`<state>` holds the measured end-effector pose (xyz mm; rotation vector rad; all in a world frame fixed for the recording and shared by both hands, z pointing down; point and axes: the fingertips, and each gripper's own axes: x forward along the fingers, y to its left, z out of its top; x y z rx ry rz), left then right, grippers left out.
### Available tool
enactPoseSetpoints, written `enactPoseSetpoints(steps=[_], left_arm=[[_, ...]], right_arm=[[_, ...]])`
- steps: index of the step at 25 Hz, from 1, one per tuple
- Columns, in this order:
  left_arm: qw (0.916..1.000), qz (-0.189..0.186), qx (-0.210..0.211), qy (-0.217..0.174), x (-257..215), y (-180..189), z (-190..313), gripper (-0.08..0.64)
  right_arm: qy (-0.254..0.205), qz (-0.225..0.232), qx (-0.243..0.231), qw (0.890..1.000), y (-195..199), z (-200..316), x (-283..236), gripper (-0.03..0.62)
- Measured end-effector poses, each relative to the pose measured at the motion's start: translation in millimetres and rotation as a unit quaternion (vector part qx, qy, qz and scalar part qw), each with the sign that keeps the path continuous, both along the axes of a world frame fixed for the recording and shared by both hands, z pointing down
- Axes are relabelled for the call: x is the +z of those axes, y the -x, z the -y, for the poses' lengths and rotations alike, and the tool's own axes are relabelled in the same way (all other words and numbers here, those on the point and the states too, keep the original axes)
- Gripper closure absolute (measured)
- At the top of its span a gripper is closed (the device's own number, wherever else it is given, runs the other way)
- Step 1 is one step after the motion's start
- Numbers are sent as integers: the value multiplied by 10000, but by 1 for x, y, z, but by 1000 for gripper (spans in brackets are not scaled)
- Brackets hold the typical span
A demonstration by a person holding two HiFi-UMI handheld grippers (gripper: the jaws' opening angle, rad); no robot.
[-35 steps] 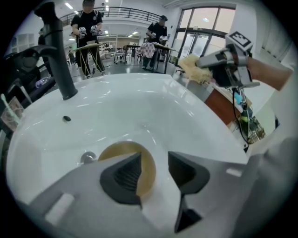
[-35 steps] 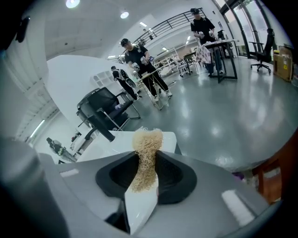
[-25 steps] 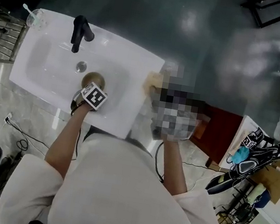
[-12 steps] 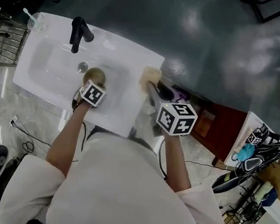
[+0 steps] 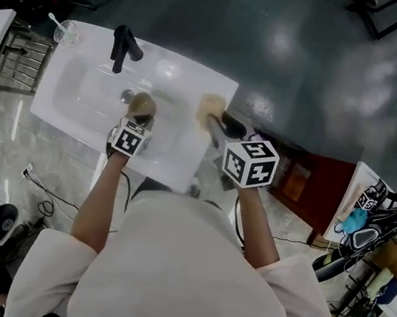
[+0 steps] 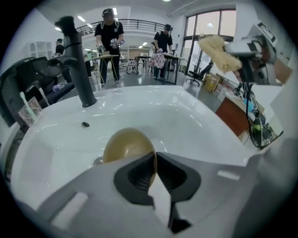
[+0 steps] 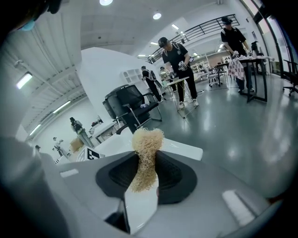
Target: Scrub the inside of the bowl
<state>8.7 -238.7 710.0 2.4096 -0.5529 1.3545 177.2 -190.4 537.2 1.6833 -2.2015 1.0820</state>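
Left gripper view: left claw just closed on bowl rim; right claw clamped on scrubber.

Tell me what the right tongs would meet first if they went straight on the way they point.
Probably the white sink, its rim directly behind the scrubber that the right tongs grip; the scrubber's tip would touch first. Past it is open floor, though depth is hard to judge.

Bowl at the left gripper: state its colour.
Golden brown; the bowl shows best in the left gripper view.
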Motion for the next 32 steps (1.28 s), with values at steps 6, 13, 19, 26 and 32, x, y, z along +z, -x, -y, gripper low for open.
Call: enactPoseSetpoints(steps=[6, 13, 19, 26, 32], left_arm=[[9897, -1299, -582, 160, -64, -12, -13, 545], [9609, -2577, -770, 656, -134, -7, -37, 545], [9291, -3521, -637, 933, -178, 1, -65, 545], [9136, -3954, -493, 807, -207, 19, -96, 545], [9013, -4213, -597, 809, -221, 45, -110, 545]], right_arm=[[-146, 381, -527, 9978, 22, -1, -17, 474], [-704, -130, -1651, 9837, 68, 6, -60, 474], [-911, -1219, -2774, 9486, 106, -4, -69, 474], [-1020, -2059, -3890, 8921, 151, -25, -72, 474], [-1293, -2435, -4308, 8593, 182, -30, -82, 473]])
